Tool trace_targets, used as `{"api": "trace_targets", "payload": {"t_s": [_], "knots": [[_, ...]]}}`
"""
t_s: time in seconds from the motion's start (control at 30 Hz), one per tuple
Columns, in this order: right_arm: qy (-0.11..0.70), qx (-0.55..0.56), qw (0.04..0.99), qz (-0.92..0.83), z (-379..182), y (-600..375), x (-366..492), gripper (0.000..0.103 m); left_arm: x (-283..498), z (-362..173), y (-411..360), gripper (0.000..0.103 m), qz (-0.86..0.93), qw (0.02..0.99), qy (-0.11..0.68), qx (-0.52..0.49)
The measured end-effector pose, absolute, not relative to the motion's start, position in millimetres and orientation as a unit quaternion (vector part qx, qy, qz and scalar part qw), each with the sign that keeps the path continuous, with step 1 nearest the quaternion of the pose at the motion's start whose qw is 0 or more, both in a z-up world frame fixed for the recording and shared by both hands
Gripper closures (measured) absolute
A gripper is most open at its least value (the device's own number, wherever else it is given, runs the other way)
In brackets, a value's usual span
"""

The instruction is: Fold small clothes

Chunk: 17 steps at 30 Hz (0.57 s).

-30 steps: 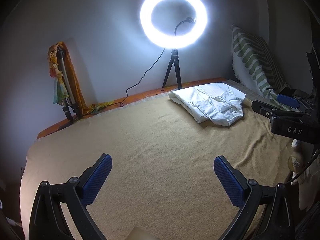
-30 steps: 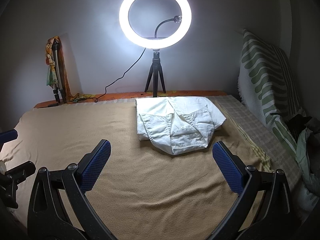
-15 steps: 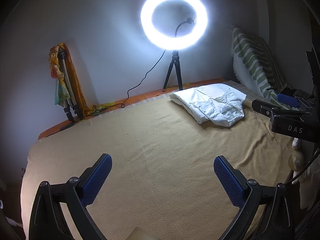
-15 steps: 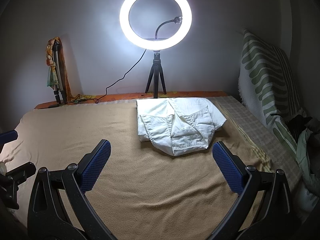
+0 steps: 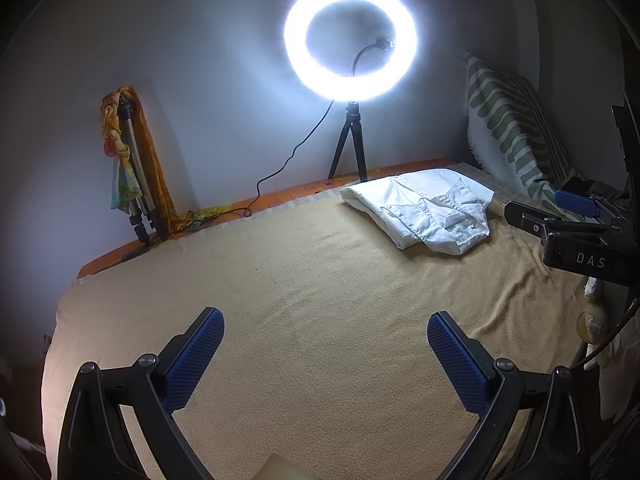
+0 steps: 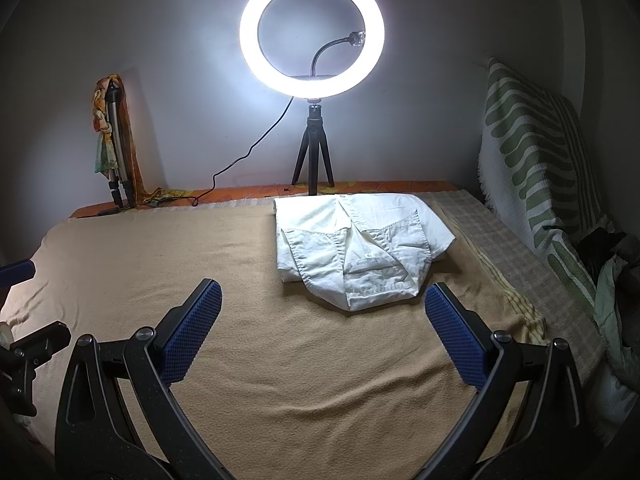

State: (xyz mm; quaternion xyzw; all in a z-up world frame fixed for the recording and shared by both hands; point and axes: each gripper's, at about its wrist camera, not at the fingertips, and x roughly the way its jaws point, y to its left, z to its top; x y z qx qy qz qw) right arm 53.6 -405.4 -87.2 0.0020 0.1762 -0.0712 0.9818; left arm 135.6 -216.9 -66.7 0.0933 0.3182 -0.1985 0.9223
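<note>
A small white shirt (image 6: 356, 250) lies folded on the tan blanket (image 6: 280, 360), near the far edge; in the left wrist view the same shirt (image 5: 428, 210) sits at the far right. My right gripper (image 6: 323, 322) hovers just short of the shirt, open, with nothing between its blue pads. My left gripper (image 5: 325, 350) is open too, over bare blanket (image 5: 300, 280) well to the left of the shirt. The right gripper's body (image 5: 580, 240) shows at the right edge of the left wrist view.
A lit ring light on a small tripod (image 6: 313, 80) stands behind the shirt, its cable trailing left. A folded tripod wrapped in a colourful cloth (image 6: 114, 140) leans on the wall at left. A green-striped cushion (image 6: 536, 160) and bundled clothes (image 6: 616, 280) line the right side.
The left wrist view has drifted very slightly; the shirt and both grippers stay as they were.
</note>
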Motion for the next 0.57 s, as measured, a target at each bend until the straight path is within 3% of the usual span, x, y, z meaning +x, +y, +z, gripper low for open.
{"api": "trace_targets", "payload": {"t_s": [0.57], "knots": [[0.179, -0.001, 0.981, -0.069, -88.4, -397.5, 53.7, 0.0, 131.8, -64.5, -210.0, 0.0, -0.208, 0.928, 0.299, 0.077]]}}
